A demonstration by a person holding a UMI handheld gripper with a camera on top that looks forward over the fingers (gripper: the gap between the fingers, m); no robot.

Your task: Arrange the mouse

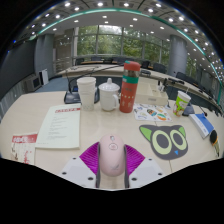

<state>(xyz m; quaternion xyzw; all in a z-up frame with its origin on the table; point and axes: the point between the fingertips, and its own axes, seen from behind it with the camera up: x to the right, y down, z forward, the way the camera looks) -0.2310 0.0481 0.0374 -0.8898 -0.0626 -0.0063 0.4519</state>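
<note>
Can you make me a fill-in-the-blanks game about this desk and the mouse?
1. The mouse between the gripper pads is coloured ____.
2. The mat lying beside the mouse is shaped like a ____ head.
3. The tall bottle beyond the mouse is red with a ____ lid.
4. Next to the bottle stands a white ____.

Missing words: pink; cat; green; mug

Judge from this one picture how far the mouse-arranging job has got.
Done: the gripper has reached the pale pink mouse, which sits between its fingers.
In hand: the grasp; the pads flank it, though firm contact is unclear.
Left: placing it, probably on the cat-face mouse pad just ahead beside the fingers, which lies bare.
</note>
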